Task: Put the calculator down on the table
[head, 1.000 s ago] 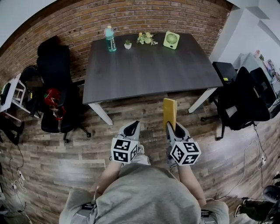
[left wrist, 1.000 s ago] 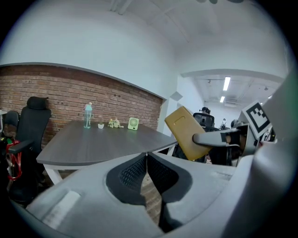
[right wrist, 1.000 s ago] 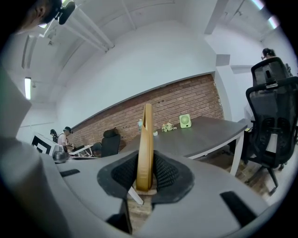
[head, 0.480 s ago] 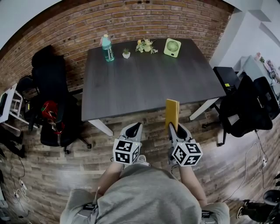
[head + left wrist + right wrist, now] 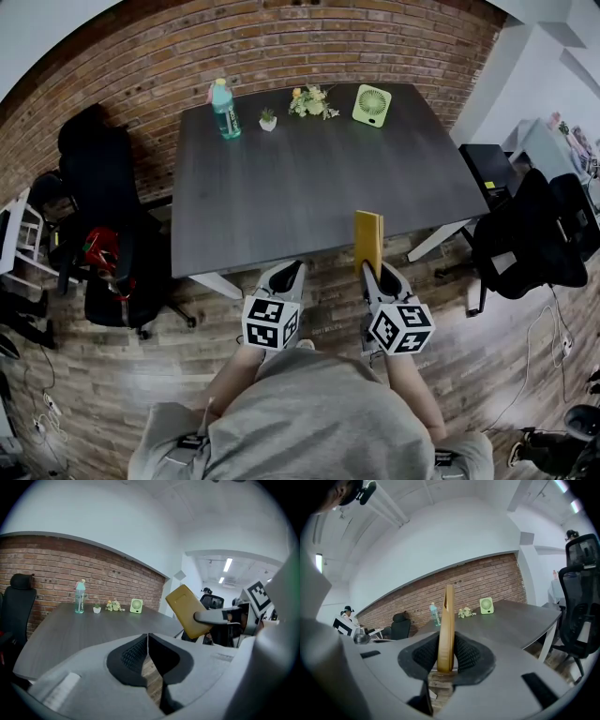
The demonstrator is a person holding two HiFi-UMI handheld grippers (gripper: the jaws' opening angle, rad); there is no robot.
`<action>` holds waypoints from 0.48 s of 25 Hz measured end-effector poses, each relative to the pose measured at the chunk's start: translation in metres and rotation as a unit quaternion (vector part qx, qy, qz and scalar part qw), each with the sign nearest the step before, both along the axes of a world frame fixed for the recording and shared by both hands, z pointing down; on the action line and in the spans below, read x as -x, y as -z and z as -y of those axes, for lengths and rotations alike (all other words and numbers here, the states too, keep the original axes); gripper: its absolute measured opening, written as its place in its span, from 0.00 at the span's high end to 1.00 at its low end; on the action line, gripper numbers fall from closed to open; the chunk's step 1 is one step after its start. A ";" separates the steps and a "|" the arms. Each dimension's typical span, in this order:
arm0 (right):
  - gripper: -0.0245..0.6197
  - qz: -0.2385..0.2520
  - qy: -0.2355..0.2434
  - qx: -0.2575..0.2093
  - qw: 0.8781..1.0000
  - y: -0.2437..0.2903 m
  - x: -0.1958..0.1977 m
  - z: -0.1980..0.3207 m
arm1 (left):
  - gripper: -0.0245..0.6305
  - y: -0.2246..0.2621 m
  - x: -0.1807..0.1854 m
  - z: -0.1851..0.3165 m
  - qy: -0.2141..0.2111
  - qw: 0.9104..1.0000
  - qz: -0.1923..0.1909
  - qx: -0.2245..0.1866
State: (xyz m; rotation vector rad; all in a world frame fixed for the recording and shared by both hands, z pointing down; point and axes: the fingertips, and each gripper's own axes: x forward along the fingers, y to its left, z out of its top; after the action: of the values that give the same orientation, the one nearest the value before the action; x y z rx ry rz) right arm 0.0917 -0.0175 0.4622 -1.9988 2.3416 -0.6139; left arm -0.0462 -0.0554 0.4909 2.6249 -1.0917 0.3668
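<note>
Right gripper [image 5: 373, 274] pinching yellow calculator [image 5: 367, 239] upright by one end, left gripper [image 5: 287, 276] pressed together, empty. Tip: reach over table [image 5: 309, 178], tilt flat, lower gently, then release.

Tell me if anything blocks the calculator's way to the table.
Nothing visible does. The right gripper holds the calculator at the bare near edge of the table; the bottle, flowers and fan stand at the far edge.

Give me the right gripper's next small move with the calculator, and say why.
Probably carry the yellow calculator forward: the right gripper grips it on edge, about at the near edge of the table, with bare tabletop ahead.
</note>
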 end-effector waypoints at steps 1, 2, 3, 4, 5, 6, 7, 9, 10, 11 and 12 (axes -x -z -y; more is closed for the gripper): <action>0.83 0.000 -0.001 -0.001 1.000 0.000 0.000 0.005 | 0.93 0.000 0.000 0.004 -0.002 1.000 0.001 0.000; 0.83 0.000 -0.002 -0.002 1.000 0.001 -0.001 0.010 | 0.93 0.000 -0.001 0.009 -0.003 1.000 0.001 -0.001; 0.83 -0.001 -0.002 -0.002 1.000 0.001 -0.002 0.015 | 0.93 0.000 -0.001 0.014 -0.003 1.000 0.002 -0.002; 0.83 -0.002 -0.003 -0.002 1.000 0.001 -0.002 0.019 | 0.93 0.000 -0.001 0.018 -0.004 1.000 0.002 -0.003; 0.83 -0.003 -0.003 -0.003 1.000 0.001 -0.003 0.024 | 0.93 0.000 -0.001 0.022 -0.004 1.000 0.001 -0.003; 0.83 -0.004 -0.003 -0.003 1.000 0.000 -0.003 0.028 | 0.93 0.000 -0.001 0.025 -0.005 1.000 0.001 -0.004; 0.83 -0.005 -0.003 -0.003 1.000 -0.001 -0.003 0.032 | 0.93 0.000 -0.001 0.029 -0.005 1.000 0.001 -0.005; 0.83 -0.007 -0.002 -0.003 1.000 -0.002 -0.001 0.042 | 0.93 0.000 0.000 0.038 -0.007 1.000 -0.001 -0.006; 0.83 -0.008 -0.001 -0.002 1.000 -0.003 -0.001 0.046 | 0.93 0.000 0.000 0.043 -0.007 1.000 -0.001 -0.006; 0.83 -0.009 -0.001 -0.002 1.000 -0.003 0.000 0.051 | 0.93 0.000 0.001 0.047 -0.008 1.000 -0.001 -0.006; 0.83 -0.010 -0.001 -0.001 1.000 -0.003 0.001 0.055 | 0.93 0.000 0.001 0.051 -0.008 1.000 -0.001 -0.005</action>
State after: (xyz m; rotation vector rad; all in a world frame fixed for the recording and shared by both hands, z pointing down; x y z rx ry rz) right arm 0.0912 -0.0721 0.4651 -2.0164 2.3503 -0.5926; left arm -0.0476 -0.1059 0.4913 2.6438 -1.0754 0.3635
